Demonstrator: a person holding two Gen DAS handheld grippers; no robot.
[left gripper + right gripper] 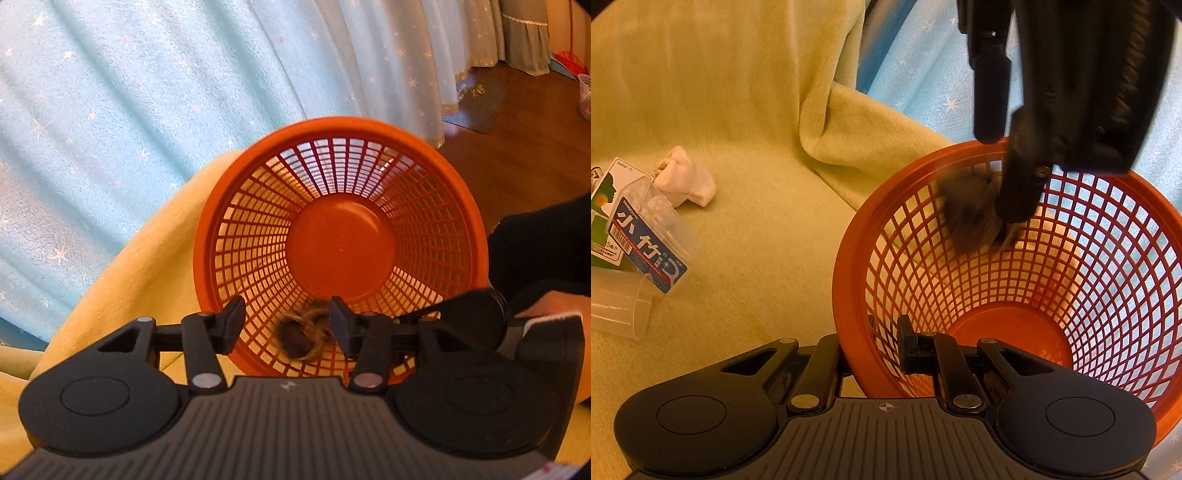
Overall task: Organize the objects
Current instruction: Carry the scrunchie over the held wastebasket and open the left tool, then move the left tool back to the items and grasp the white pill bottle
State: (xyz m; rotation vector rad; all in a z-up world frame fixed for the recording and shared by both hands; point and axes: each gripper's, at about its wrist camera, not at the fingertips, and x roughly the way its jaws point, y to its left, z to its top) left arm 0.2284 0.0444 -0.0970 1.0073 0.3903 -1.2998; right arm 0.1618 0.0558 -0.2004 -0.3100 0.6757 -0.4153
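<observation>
Yellow blanket (pixel 757 229) bears orange basket (pixel 221 229) holding dark tangle (pixel 299 332); left gripper (pixel 288 325) parted, right gripper (pixel 875 350) clamps rim.

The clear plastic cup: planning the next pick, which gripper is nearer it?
Right. The right gripper clamps the orange basket rim beside the cup; the left gripper hangs over the basket's far side.

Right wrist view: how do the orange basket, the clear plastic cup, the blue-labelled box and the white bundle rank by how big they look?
1. orange basket, by far the largest.
2. blue-labelled box.
3. clear plastic cup, cut off at the edge, so close to the box.
4. white bundle, smallest, though it lies farther from the camera.
</observation>
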